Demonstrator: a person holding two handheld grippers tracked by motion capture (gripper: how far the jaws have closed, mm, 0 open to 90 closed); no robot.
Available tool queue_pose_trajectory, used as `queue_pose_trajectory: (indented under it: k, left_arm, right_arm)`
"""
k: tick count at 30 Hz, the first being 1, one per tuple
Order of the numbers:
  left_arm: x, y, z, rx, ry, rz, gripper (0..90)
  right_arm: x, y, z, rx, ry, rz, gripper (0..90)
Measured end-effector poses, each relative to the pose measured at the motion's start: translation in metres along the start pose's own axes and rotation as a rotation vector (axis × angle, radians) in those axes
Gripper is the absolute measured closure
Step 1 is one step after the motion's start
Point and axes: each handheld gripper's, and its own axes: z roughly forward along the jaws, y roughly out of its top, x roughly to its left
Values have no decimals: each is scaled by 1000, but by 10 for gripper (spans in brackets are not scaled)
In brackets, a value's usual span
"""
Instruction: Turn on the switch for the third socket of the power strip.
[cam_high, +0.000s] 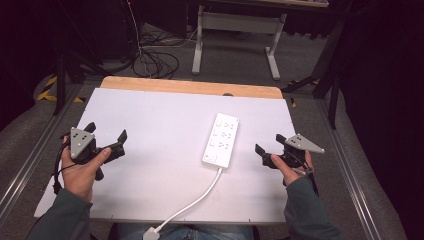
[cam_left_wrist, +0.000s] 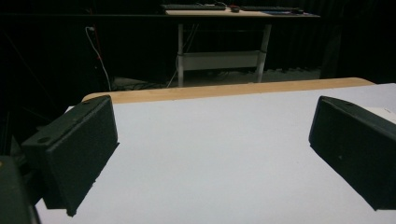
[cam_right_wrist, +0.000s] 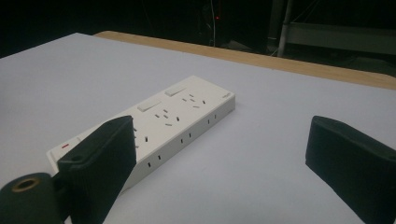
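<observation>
I am holding my left gripper (cam_high: 107, 137) at the near left of the white sheet (cam_high: 160, 130), jaws gaping wide on nothing. My right gripper (cam_high: 270, 146) is hovering near right, jaws also wide apart. Between them, closer to the right one, the power strip (cam_high: 221, 139) is lying flat, its cord (cam_high: 192, 201) trailing toward me.

A wooden table (cam_high: 190, 86) carries a white sheet (cam_high: 160, 125), with a white power strip (cam_high: 221, 139) lying on it.
</observation>
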Motion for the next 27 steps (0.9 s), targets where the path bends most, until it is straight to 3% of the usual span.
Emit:
queue_pose_trajectory:
  k: [17,24,25,27]
  left_arm:
    - [-2,0,3,-1,-10,2,19]
    - [-2,0,3,0,-13,2,20]
    - [-3,0,3,0,-13,3,20]
    - [-3,0,3,0,-14,3,19]
  right_arm:
    - [2,-2,2,11,6,-15,68]
    - [2,-2,2,8,-8,-22,236]
    - [2,-2,2,11,-7,-23,318]
    - [2,-2,2,9,-6,-20,382]
